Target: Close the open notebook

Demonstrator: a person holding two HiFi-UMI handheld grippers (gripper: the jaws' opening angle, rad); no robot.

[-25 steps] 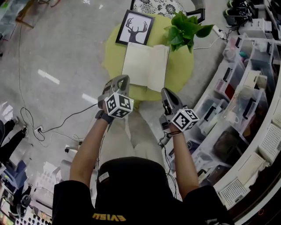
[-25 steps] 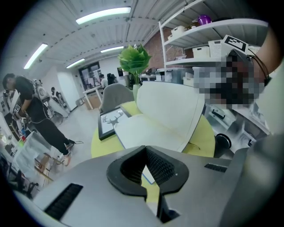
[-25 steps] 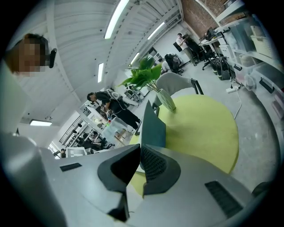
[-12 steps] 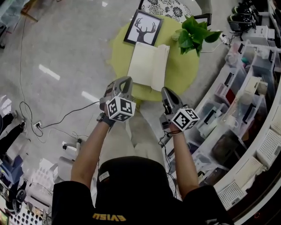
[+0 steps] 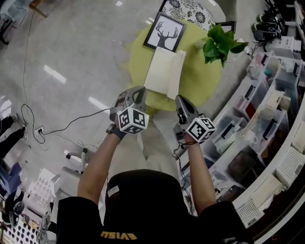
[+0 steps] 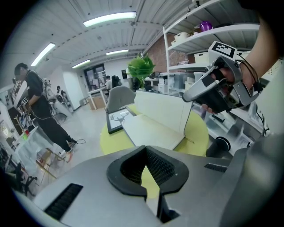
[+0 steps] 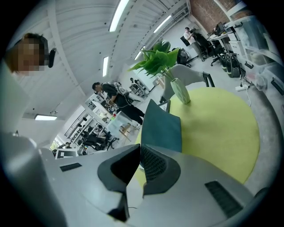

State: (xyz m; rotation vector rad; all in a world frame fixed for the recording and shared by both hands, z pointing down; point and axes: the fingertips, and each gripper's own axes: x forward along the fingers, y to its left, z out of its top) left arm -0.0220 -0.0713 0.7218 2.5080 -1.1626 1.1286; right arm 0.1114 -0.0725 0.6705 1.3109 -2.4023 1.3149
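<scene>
The notebook (image 5: 164, 72) lies open on a round yellow-green table (image 5: 200, 76), white pages up, its right leaf tilted up. In the left gripper view the left leaf (image 6: 148, 131) lies flat and the right leaf (image 6: 164, 106) stands nearly upright. The right gripper view shows that leaf's dark teal cover (image 7: 162, 126). My left gripper (image 5: 136, 94) hovers short of the table's near edge, shut and empty (image 6: 148, 179). My right gripper (image 5: 180, 101) hangs beside it to the right, also shut and empty (image 7: 138, 170). Neither touches the notebook.
A framed deer picture (image 5: 165, 31) lies beyond the notebook, and a potted plant (image 5: 220, 44) stands at the table's far right. A chair (image 5: 190, 9) is behind the table. Shelves with bins (image 5: 267, 109) curve along the right. Cables (image 5: 71, 126) cross the floor on the left. People (image 6: 40, 111) stand far off.
The table and notebook have slid up and to the right in the head view. Both grippers have drifted a little and stay shut. The notebook's right leaf looks narrower.
</scene>
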